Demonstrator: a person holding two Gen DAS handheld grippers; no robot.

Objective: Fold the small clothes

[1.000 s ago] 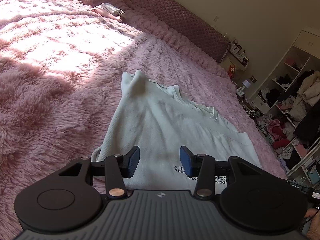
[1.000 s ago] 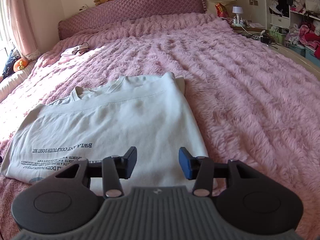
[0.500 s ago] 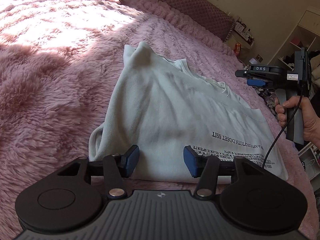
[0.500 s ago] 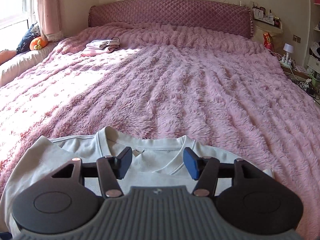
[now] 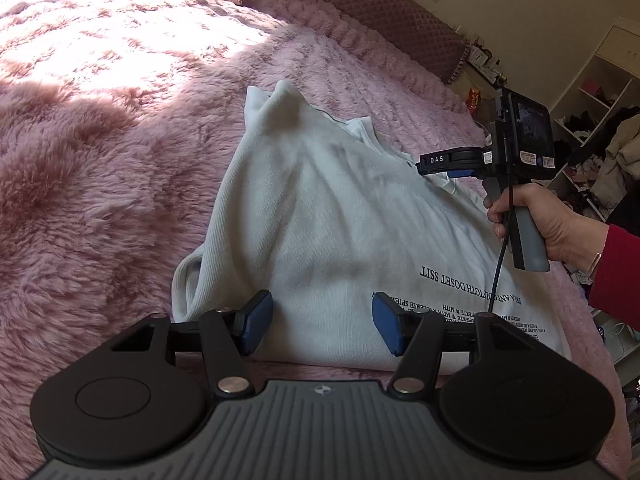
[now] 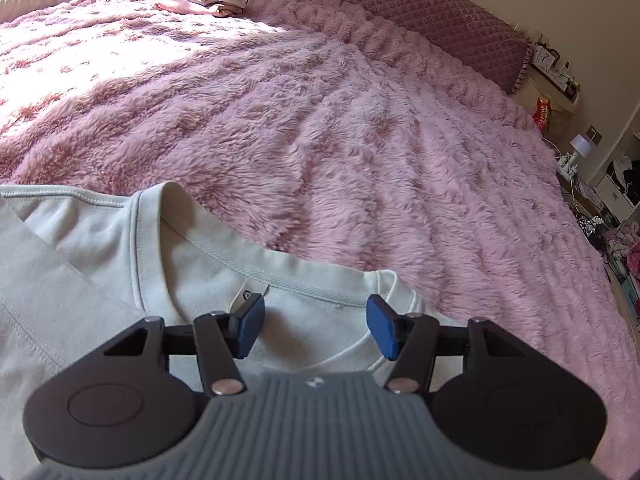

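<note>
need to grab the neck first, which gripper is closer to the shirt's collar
Right. The right gripper hangs open right over the collar of the shirt; the left gripper sits open at the hem end.

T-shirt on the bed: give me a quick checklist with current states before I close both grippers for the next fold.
1. Left gripper open: ok.
2. Right gripper open: ok.
3. Left gripper at the t-shirt hem end: ok.
4. Right gripper at the collar: ok.
5. Fabric already between either gripper's pads: cannot tell.
6. T-shirt flat on the pink blanket: not ok, one corner stands up in a peak and the side edge is rolled.
</note>
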